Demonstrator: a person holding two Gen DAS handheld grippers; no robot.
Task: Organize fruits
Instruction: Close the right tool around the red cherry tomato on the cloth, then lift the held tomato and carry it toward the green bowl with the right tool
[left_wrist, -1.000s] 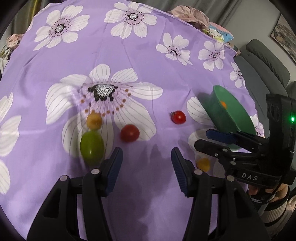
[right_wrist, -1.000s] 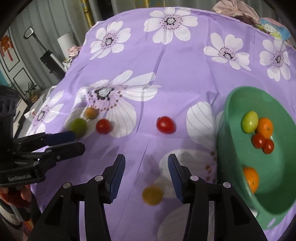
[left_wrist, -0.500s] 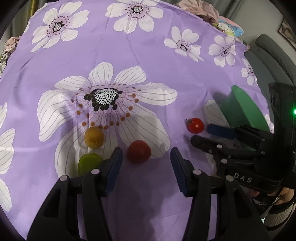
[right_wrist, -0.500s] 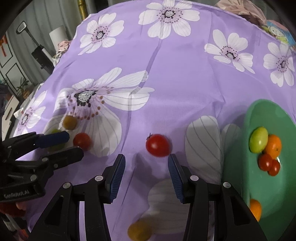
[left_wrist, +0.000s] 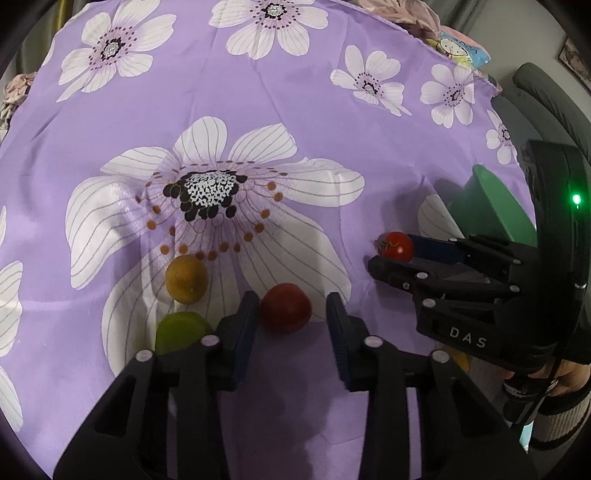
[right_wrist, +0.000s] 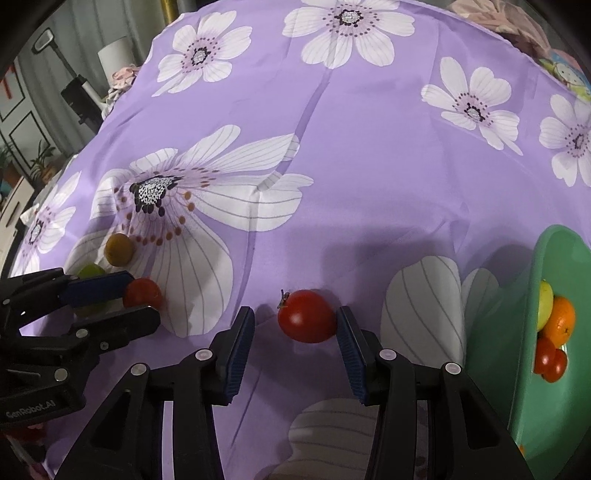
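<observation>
We have two small red tomatoes on the purple cloth. The left gripper has just been closing around the round tomato; only the left pad seems to touch it. The right gripper stands spread around the stemmed tomato, its right pad touching. Both look soft and smooth, so we should pinch gently across the middle. The green bowl waits at the right.

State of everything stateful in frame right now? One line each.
left gripper, open, jaws just been closing; red tomato between fingers, touching one
right gripper, open; stemmed tomato between fingers, touching one
yellow fruit, loose on cloth
green fruit, loose on cloth
green bowl, holding several fruits
</observation>
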